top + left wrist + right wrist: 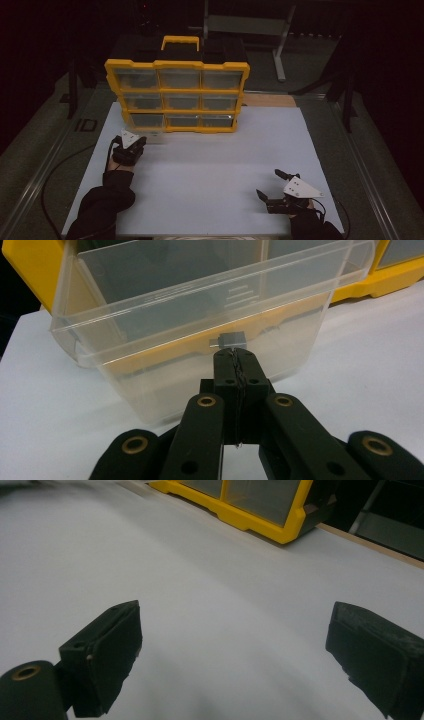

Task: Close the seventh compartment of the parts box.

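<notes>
drawer (200, 340) of clear plastic sits partly out of the bottom-left slot of the yellow organizer (177, 65), its long side across your left gripper (235, 352), whose jaws are pinched together on its front lip. your right gripper (270, 186) rests well apart, jaws wide and empty, on the white table (215, 165).

You have one yellow organizer (177, 95) with nine clear drawers, one of them (200, 330) pulled out, two grippers, one white mat (215, 170).
</notes>
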A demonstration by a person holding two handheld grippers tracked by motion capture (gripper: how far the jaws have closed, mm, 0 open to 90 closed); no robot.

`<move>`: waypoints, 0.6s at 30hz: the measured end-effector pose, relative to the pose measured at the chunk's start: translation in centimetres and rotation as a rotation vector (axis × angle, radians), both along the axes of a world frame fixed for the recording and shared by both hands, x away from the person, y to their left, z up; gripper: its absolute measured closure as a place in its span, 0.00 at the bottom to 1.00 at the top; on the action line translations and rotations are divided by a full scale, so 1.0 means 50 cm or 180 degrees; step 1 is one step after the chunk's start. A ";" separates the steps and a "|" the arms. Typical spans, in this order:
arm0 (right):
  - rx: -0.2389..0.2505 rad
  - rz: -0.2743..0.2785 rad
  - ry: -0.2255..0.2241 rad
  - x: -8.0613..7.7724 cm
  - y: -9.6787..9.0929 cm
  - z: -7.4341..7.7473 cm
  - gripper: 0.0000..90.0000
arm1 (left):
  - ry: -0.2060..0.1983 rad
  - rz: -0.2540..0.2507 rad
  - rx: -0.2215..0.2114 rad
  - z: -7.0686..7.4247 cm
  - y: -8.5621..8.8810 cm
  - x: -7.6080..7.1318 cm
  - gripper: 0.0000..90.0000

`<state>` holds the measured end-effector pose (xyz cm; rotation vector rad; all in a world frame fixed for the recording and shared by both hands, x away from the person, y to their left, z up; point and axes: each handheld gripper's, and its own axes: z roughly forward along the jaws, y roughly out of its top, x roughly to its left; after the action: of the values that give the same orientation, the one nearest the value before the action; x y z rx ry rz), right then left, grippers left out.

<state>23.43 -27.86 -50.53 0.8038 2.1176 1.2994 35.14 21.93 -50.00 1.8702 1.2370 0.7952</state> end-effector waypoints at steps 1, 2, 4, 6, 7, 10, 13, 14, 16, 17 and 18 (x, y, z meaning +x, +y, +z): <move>0.0001 0.0000 0.0000 0.000 0.000 0.000 0.09 | -0.0002 0.0000 0.0002 0.000 0.000 0.001 1.00; 0.0001 -0.0001 0.0000 0.000 0.000 0.000 0.09 | -0.0005 0.0005 0.0006 0.000 0.000 0.001 1.00; 0.0004 0.0001 -0.0003 0.000 0.000 0.000 0.09 | -0.0004 0.0008 0.0002 0.000 0.001 0.003 1.00; 0.0000 0.0000 -0.0001 0.000 0.000 0.000 0.09 | -0.0002 0.0007 0.0002 0.000 0.002 0.004 1.00; 0.0000 0.0001 0.0000 0.000 0.000 0.000 0.09 | -0.0001 0.0008 -0.0008 0.000 0.003 0.005 1.00; 0.0001 -0.0002 0.0000 0.000 0.000 0.000 0.09 | -0.0002 0.0009 -0.0006 0.000 0.003 0.007 1.00; 0.0001 -0.0001 -0.0001 0.000 0.000 0.000 0.09 | -0.0002 0.0011 -0.0008 0.001 0.004 0.009 1.00; 0.0001 0.0003 -0.0002 0.000 0.000 0.000 0.09 | -0.0001 0.0011 -0.0010 0.001 0.004 0.009 1.00; 0.0001 -0.0001 0.0001 0.000 0.000 0.000 0.09 | -0.0002 0.0008 -0.0002 0.002 0.004 0.010 1.00; 0.0004 0.0000 0.0004 0.000 0.000 0.000 0.09 | -0.0003 0.0008 -0.0004 0.002 0.004 0.011 1.00; 0.0003 -0.0002 0.0002 0.000 0.000 0.000 0.09 | -0.0003 0.0008 -0.0004 0.002 0.004 0.012 1.00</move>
<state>23.43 -27.88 -50.53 0.8054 2.1173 1.3002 35.74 22.15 -49.91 1.8676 1.2393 0.7965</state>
